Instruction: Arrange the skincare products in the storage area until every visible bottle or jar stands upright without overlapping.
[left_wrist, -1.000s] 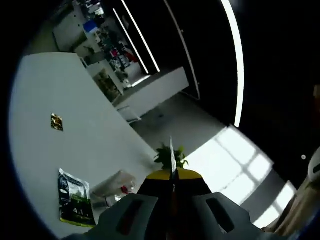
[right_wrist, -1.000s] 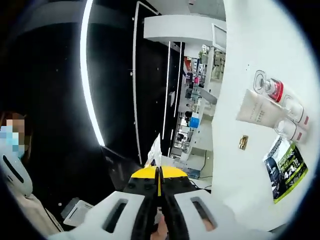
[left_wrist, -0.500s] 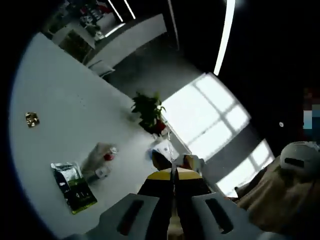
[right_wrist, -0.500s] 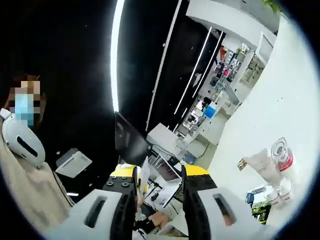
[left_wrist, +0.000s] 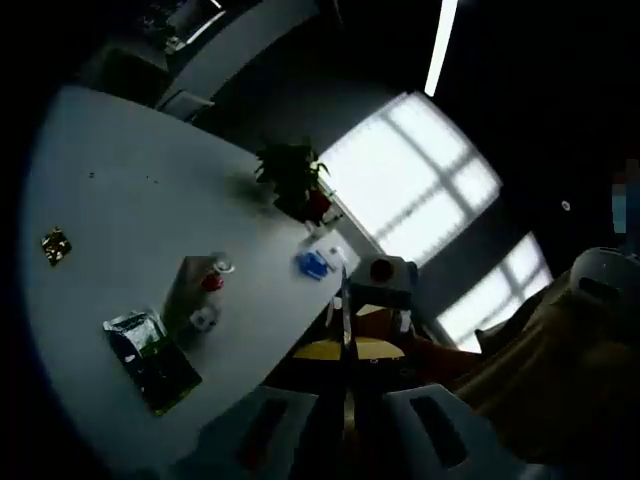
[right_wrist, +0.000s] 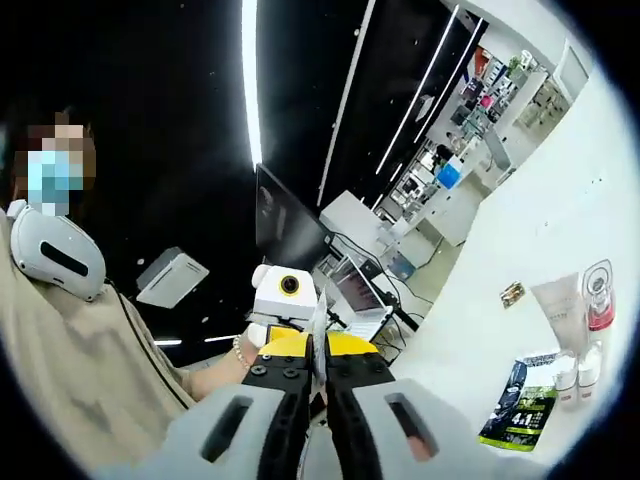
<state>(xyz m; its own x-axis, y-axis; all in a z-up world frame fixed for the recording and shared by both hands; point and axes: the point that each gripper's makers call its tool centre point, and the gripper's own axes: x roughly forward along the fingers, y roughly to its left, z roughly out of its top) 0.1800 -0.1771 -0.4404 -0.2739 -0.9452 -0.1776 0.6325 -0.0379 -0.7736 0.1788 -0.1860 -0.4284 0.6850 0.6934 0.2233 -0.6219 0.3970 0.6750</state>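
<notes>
On the white counter (right_wrist: 520, 250), well apart from both grippers: one cream tube (right_wrist: 560, 312), one red-capped bottle (right_wrist: 598, 300), two small bottles (right_wrist: 580, 372) (details blurred), one dark sachet (right_wrist: 518, 404), all clustered. Left gripper (left_wrist: 345, 345) jaws clenched, empty. Right gripper (right_wrist: 318, 350) jaws clenched on nothing.

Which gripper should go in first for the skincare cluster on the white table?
Neither is close. Left, marginally: in the left gripper view its shut gripper looks across the white table at the red-capped bottle and sachet. In the right gripper view the shut gripper points past the table edge.
</notes>
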